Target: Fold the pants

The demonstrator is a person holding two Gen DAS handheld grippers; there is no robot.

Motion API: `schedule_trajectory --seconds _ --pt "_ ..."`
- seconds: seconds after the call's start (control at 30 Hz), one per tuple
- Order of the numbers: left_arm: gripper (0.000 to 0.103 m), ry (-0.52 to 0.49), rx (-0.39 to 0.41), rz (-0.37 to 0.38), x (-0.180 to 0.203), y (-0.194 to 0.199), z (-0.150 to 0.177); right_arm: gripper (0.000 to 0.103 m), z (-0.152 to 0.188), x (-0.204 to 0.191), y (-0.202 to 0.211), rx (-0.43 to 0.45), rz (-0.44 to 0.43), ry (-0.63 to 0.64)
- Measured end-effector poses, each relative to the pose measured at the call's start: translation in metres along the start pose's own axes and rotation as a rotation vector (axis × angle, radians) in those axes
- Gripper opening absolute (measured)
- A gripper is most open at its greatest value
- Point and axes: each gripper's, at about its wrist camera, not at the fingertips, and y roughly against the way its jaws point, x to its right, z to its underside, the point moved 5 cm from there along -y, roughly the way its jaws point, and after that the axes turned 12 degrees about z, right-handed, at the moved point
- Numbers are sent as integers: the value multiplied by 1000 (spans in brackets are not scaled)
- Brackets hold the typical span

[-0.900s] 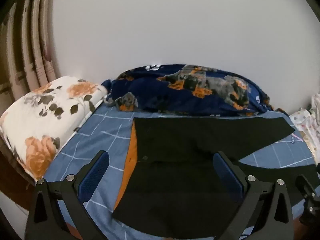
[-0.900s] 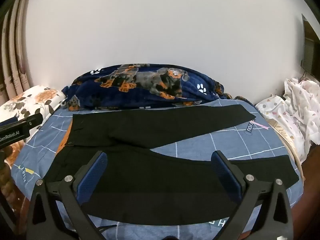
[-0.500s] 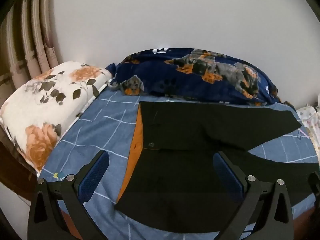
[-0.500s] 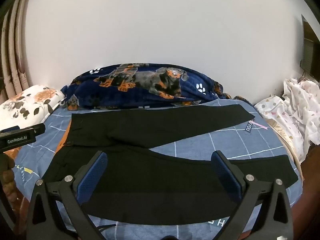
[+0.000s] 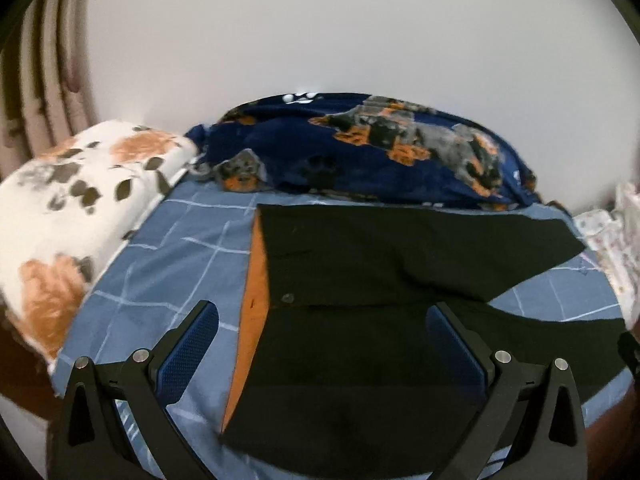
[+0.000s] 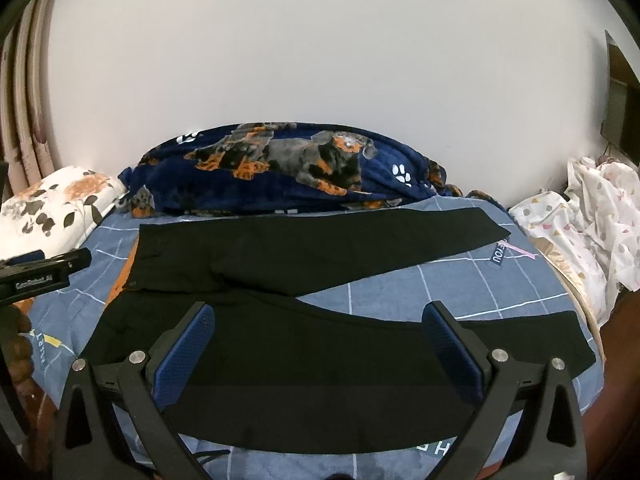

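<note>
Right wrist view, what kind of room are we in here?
Most likely a bedroom. The black pants lie spread on a bed with a blue checked sheet, a floral pillow sits at one end, and a dog-print blanket is bunched against the wall.

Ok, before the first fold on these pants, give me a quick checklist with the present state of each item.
1. Pants lie spread flat on the bed, legs apart: ok.
2. Left gripper open, nothing between its pads: ok.
3. Right gripper open, nothing between its pads: ok.
4. Nothing lying on the pants: ok.
5. Room to fold: the blanket sits close behind the far leg, apparently at its edge: cannot tell whether it touches.
6. Waistband flat: orange lining shows along its edge, perhaps turned out: cannot tell.
</note>
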Motion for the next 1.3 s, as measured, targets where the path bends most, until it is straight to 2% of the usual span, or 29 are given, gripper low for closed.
schedule_trajectory --seconds 0.1,0.17,0.27,0.33,0.4,0.5,0.53,0.67,0.83,0.93,0.97,1.0,1.03,1.1,1.23,1.3 --pt "102 15 -53 5 -26 -19 -3 103 -2 0 -8 -24 -16 -17" --pt "102 16 -105 34 -42 -35 -4 103 -1 -2 -16 -41 -16 -17" --pt "102 12 -131 40 -69 -60 -14 103 2 -7 -30 -75 -24 -17" --pt "98 14 -146 27 -91 -80 -24 103 4 -10 -39 -98 -28 -13" --pt "82 36 -163 38 -115 -104 -37 103 6 -12 -46 -113 -29 -10" --pt "80 66 -213 100 -141 -143 -53 103 10 -13 -61 -145 -27 -9" --pt "80 77 -230 118 -147 -156 -58 103 11 -13 -66 -157 -27 -12" --pt "80 48 -245 110 -165 -202 -77 103 18 -14 -87 -216 -28 -26" --pt "80 -7 -243 168 -167 -241 -93 103 27 -15 -103 -263 -24 -23" --pt "69 -55 -298 188 -160 -264 -92 103 30 -16 -112 -286 -19 -23" --pt "51 -69 -318 200 -158 -271 -90 103 32 -16 -114 -295 -20 -26" --pt "29 -87 -351 221 -155 -277 -86 103 31 -16 -117 -302 -20 -29" --pt "29 -96 -350 210 -154 -278 -83 103 32 -16 -120 -312 -20 -34" --pt "13 -88 -311 205 -155 -272 -84 103 32 -15 -123 -320 -20 -43" --pt "9 -30 -244 238 -155 -248 -86 103 30 -18 -125 -321 -29 -48" --pt "9 -37 -205 251 -144 -226 -87 103 27 -19 -125 -321 -43 -48"
